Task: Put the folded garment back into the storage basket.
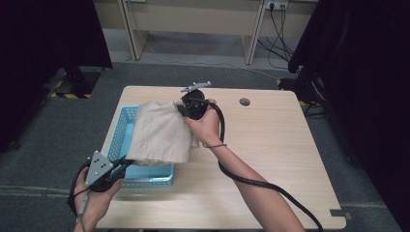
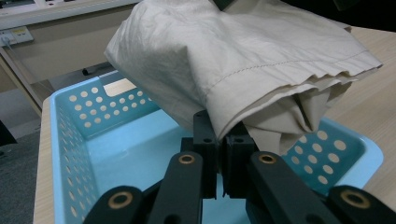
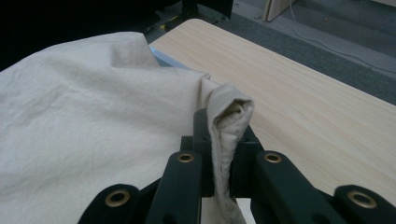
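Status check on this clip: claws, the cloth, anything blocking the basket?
Left claw shut on beige cloth, near edge. Right claw shut on its far folded edge. Cloth held above blue basket, not yet in. Nothing in the way.

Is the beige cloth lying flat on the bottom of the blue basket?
No, the beige cloth hangs above the blue basket, whose bare floor shows underneath.

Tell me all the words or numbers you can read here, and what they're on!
No readable words or numbers.
The beige cloth, the blue basket and the wooden table are plain.
The wall sockets carry marks too blurred to read.
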